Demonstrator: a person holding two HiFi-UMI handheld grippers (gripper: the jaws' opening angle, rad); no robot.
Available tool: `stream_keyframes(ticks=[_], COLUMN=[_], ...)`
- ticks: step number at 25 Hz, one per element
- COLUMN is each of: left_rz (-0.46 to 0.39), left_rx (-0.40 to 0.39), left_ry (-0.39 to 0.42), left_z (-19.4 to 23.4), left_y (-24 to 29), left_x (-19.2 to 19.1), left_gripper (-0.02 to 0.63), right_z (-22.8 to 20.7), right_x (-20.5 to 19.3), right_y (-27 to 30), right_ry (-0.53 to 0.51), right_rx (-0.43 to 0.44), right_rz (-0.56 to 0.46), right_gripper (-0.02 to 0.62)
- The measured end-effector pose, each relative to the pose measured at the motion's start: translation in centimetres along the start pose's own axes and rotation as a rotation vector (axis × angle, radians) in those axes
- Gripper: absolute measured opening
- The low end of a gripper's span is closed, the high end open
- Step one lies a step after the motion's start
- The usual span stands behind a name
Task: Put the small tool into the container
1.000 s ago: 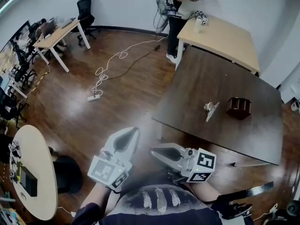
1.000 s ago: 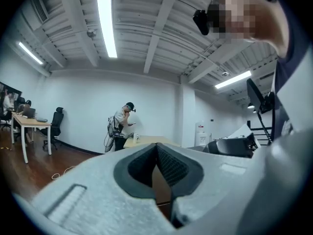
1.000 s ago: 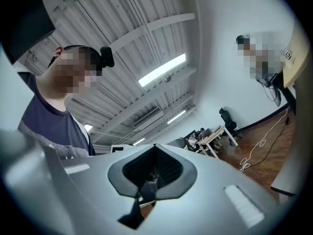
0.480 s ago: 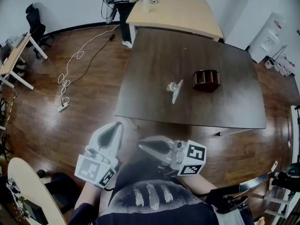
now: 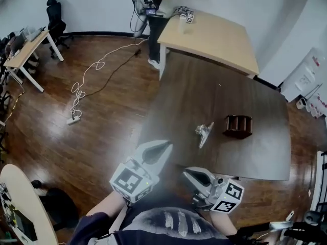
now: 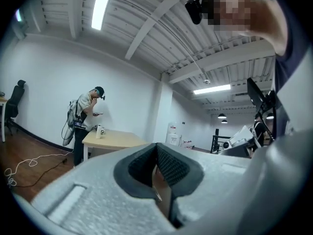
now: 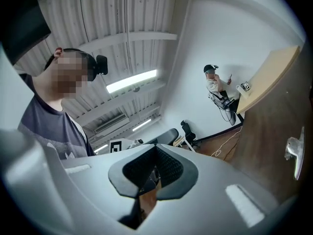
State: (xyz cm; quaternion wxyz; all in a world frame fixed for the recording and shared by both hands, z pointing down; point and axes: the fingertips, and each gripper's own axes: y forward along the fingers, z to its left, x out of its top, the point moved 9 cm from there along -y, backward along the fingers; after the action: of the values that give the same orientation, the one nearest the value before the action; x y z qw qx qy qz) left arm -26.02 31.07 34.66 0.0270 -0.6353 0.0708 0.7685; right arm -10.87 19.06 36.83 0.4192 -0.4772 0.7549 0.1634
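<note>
A small silvery tool (image 5: 204,133) lies on the dark brown table (image 5: 225,101), a short way left of a small dark brown container (image 5: 238,126). The tool also shows at the right edge of the right gripper view (image 7: 295,153). Both grippers are held close to my body, well short of the table's near edge. My left gripper (image 5: 162,148) is shut with nothing in it, its jaws pointing up and away (image 6: 157,170). My right gripper (image 5: 187,171) is shut and empty too (image 7: 155,173).
A light wooden table (image 5: 214,34) butts against the dark table's far end, with small objects on it. A person (image 5: 153,4) stands beside it. A white cable and power strip (image 5: 74,119) lie on the wood floor at left. Desks and chairs (image 5: 30,45) stand far left.
My head view has swung, so the dark table sits differently in frame. Both grippers stay shut near my body; the left has risen toward the table edge.
</note>
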Motion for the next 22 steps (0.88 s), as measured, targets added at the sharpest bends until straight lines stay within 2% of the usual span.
stream_keyframes(ticks=[3, 7, 12, 22], left_rz=[-0.026, -0.048, -0.054, -0.083], left_rx=[-0.004, -0.017, -0.016, 0.066], left_ry=[-0.027, -0.055, -0.061, -0.061], left_z=[2.9, 5.3, 7.4, 9.3], left_y=[1.6, 2.5, 3.1, 2.7], left_x=[0.1, -0.2, -0.6, -0.4], left_gripper=[0.003, 0.003, 0.003, 0.003], right_z=[-1.8, -3.7, -5.1, -7.6], right_x=[1.6, 1.9, 2.3, 2.9], right_y=[1.4, 2.8, 5.2, 7.6], right_ry=[-0.035, -0.030, -0.041, -0.031], right_rx=[-0.008, -0.030, -0.004, 0.077], right_rz=[0.041, 0.067, 0.128, 0.195], right_gripper=[-0.009, -0.009, -0.009, -0.009])
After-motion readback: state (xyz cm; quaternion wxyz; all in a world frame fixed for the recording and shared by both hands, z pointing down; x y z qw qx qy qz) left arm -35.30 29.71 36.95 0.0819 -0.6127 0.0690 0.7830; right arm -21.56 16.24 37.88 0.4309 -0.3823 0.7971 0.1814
